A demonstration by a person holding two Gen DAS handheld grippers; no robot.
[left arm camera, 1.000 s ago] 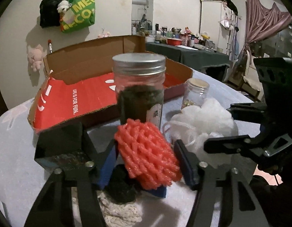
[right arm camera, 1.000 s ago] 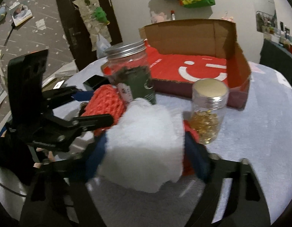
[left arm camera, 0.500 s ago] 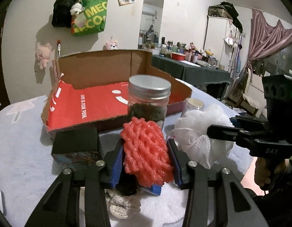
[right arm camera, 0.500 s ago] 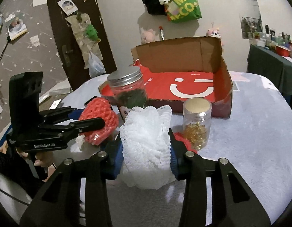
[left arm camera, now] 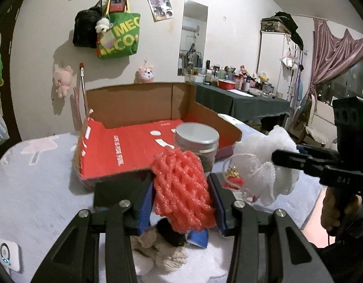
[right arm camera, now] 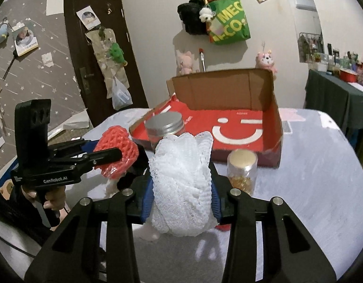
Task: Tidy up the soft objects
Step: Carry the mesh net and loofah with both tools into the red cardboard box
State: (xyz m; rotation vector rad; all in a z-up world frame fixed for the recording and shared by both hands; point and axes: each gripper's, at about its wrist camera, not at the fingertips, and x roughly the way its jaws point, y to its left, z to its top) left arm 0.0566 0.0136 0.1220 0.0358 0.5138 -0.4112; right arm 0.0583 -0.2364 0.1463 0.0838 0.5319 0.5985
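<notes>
My left gripper [left arm camera: 181,202] is shut on a red foam net [left arm camera: 183,188] and holds it above the table; the net also shows in the right wrist view [right arm camera: 116,151]. My right gripper [right arm camera: 181,198] is shut on a white mesh puff [right arm camera: 182,184], also raised; it shows at the right of the left wrist view [left arm camera: 266,165]. An open cardboard box [left arm camera: 139,146] with a red floor lies on the table beyond both, seen too in the right wrist view [right arm camera: 238,127]. A beige knitted cloth [left arm camera: 157,250] and a dark soft lump [left arm camera: 169,233] lie under the left gripper.
A metal-lidded jar [right arm camera: 165,129] stands just before the box, and a small jar of yellow capsules [right arm camera: 242,172] stands to its right. A black box [left arm camera: 115,193] sits left of the net. A white device [left arm camera: 7,257] lies near the table's left edge.
Both grippers closed on their soft items and lifted them off the table. The views now look down onto the box from higher up.
</notes>
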